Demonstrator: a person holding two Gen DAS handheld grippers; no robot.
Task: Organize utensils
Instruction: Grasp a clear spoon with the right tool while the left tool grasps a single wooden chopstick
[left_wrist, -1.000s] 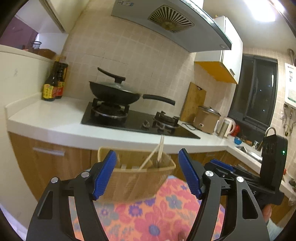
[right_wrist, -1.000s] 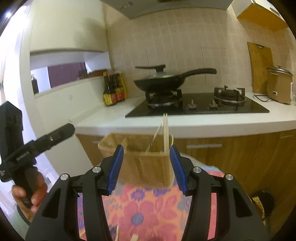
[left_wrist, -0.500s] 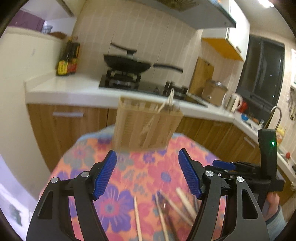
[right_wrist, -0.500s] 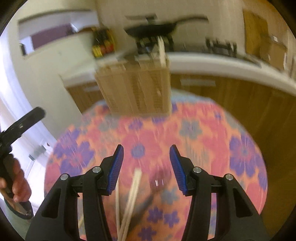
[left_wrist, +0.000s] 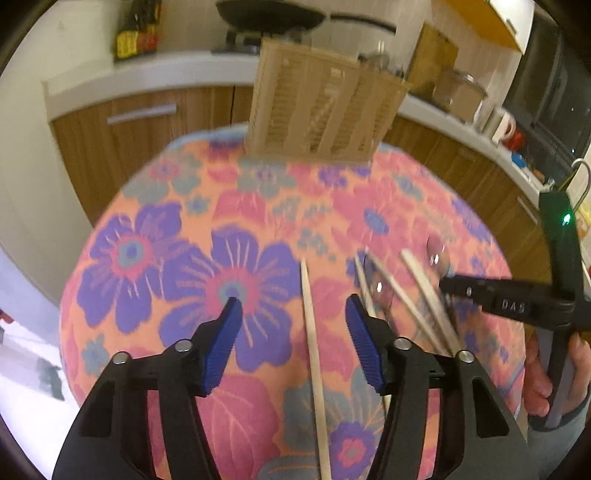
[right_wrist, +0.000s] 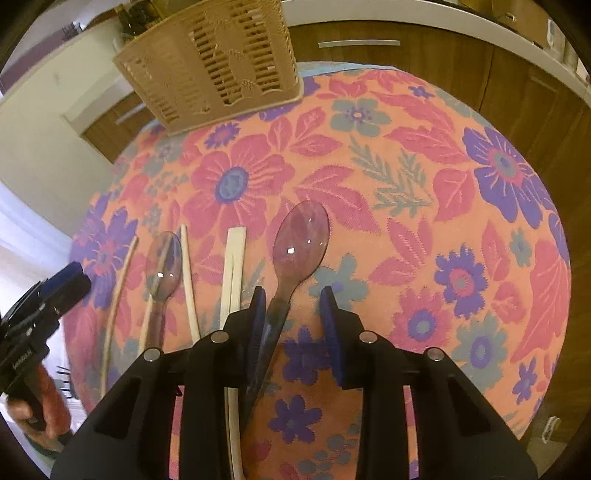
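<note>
My right gripper (right_wrist: 291, 314) is hovering with jaws spread over the big spoon (right_wrist: 295, 251), bowl pointing toward the basket (right_wrist: 214, 62), handle running back under me. My left gripper (left_wrist: 293, 328), jaws wide, is straddling a chopstick (left_wrist: 314, 354) lying lengthwise on the desk (left_wrist: 147, 258).

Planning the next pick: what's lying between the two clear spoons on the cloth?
In the right wrist view, a single chopstick and a joined pair lie between the small spoon and large spoon.
</note>
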